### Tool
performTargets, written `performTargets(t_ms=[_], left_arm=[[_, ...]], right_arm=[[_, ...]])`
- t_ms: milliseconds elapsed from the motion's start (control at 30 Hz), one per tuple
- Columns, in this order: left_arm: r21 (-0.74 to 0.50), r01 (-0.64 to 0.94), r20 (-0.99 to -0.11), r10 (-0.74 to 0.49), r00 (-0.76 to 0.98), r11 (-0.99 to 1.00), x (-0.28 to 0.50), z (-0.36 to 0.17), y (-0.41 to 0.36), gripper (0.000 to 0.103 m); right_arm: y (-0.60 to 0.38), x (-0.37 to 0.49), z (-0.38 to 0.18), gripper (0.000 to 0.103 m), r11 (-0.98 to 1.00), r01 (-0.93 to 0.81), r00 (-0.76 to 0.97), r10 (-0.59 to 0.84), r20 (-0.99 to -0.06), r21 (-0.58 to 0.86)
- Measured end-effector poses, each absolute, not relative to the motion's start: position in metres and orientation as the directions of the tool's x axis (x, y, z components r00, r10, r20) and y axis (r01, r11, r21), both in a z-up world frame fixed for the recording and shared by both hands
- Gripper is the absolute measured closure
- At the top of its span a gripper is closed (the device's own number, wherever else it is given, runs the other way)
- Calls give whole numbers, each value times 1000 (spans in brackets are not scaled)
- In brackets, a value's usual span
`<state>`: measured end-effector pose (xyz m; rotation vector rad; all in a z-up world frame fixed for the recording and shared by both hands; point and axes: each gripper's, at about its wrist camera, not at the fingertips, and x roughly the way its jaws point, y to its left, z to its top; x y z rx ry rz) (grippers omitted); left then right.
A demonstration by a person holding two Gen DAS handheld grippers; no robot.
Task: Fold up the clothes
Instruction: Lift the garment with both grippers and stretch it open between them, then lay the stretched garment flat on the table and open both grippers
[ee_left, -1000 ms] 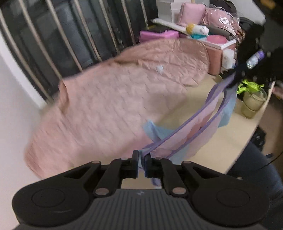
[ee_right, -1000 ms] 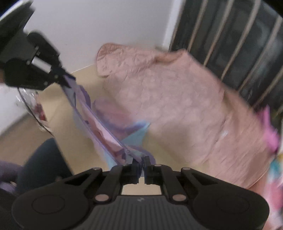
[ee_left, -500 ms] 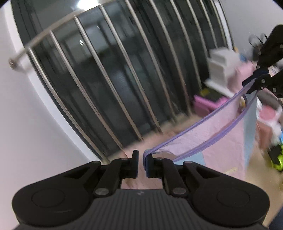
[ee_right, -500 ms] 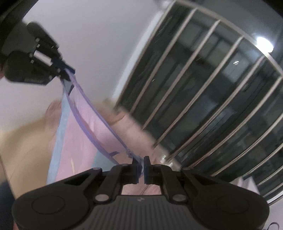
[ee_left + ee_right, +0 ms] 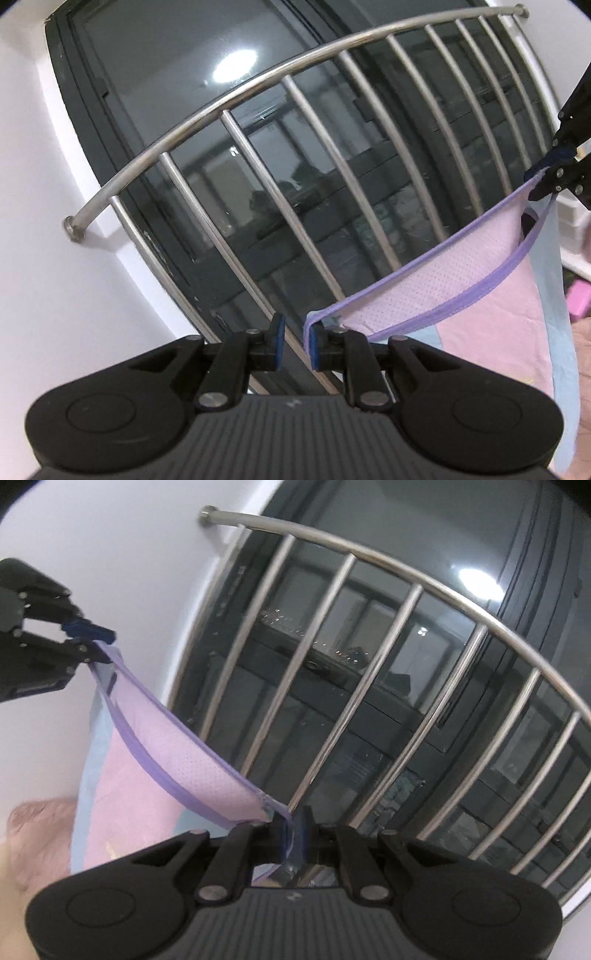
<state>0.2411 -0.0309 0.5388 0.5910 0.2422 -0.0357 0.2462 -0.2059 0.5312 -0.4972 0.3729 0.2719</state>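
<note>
- A second ago both my cameras looked down on the surface; now they face the barred window. I have swung the garment up and clear, so it hangs in the air instead of lying in a heap.
- The garment is stretched between my two tongs by its purple-trimmed top edge. The pink mesh and pale blue panels drop below that edge. It sags a little in the middle, so I judge it spread but not taut.
- The big pink cloth that filled both views a second ago is now only a sliver low at the edge. It is under and behind the hanging garment and apart from it.
- My right tongs are clenched on one end of the trim, with the cloth pinched between the pads, as it was half a second ago.
- My left tongs now stand released. The gap between the pads is wider than half a second ago and I can see the window through it. The trim only lies against the one pad.
- That is the risk, as I read it: this corner may slip off and spoil the lay. I should either clench again or lower the garment flat onto the surface before the first fold.
</note>
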Motion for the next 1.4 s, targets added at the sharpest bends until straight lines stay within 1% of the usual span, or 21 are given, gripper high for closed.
performTargets(t_ms=[67, 167, 267, 333, 500, 600, 667, 700, 800, 867, 900, 967, 1033, 1067, 1133, 1200, 1267, 1367, 1400], left_arm=[[548, 90, -224, 42, 974, 831, 269, 536, -24, 89], [571, 52, -179, 63, 982, 820, 298, 531, -19, 89], [596, 45, -153, 58, 986, 801, 312, 522, -15, 89], [599, 62, -149, 34, 988, 798, 316, 516, -9, 89], [577, 90, -138, -11, 990, 812, 303, 511, 2, 89], [547, 115, -147, -40, 988, 829, 280, 502, 6, 89], [507, 128, -154, -57, 987, 852, 259, 479, 9, 89], [492, 128, -159, -55, 986, 861, 246, 460, 9, 88], [492, 129, -178, -45, 983, 861, 199, 385, 0, 88], [483, 165, -217, -65, 974, 860, 153, 317, -6, 89], [468, 183, -240, -75, 968, 865, 129, 285, -7, 89], [438, 222, -305, -88, 948, 871, 79, 220, -9, 89], [408, 235, -367, -77, 927, 882, 31, 159, -7, 90], [384, 230, -404, -61, 913, 894, 10, 131, -7, 90], [300, 229, -491, -55, 869, 926, -24, 90, -4, 95], [239, 216, -536, -57, 842, 947, -57, 67, -2, 96], [208, 201, -545, -57, 837, 957, -83, 60, 1, 96], [168, 187, -560, -63, 826, 968, -116, 53, 5, 95], [169, 197, -568, -68, 821, 966, -121, 54, 6, 91]], right_arm=[[-205, 280, 529, 99, 863, -315, 908, 153, -390, -395], [-201, 311, 523, 99, 885, -283, 921, 143, -363, -370], [-196, 325, 519, 99, 885, -270, 930, 137, -342, -380], [-195, 329, 518, 99, 885, -263, 934, 133, -332, -385], [-192, 312, 519, 99, 882, -264, 938, 141, -316, -391], [-189, 295, 512, 99, 870, -266, 936, 129, -329, -415], [-189, 274, 491, 99, 867, -284, 926, 138, -351, -410], [-189, 264, 480, 99, 866, -293, 921, 142, -362, -406], [-189, 219, 406, 99, 846, -344, 884, 147, -444, -406], [-189, 189, 356, 99, 833, -378, 855, 148, -496, -404], [-188, 167, 322, 99, 827, -401, 838, 157, -522, -395], [-193, 123, 255, 100, 834, -435, 803, 190, -564, -339], [-198, 82, 190, 101, 849, -458, 761, 221, -610, -263], [-200, 64, 158, 101, 860, -463, 735, 236, -635, -216], [-200, 22, 101, 101, 868, -469, 700, 250, -669, -166], [-198, -15, 71, 101, 883, -450, 689, 248, -680, -134], [-199, -53, 51, 101, 895, -437, 684, 264, -680, -92], [-207, -96, 39, 101, 907, -420, 674, 303, -673, -12], [-209, -109, 37, 100, 905, -424, 671, 315, -671, 1]])
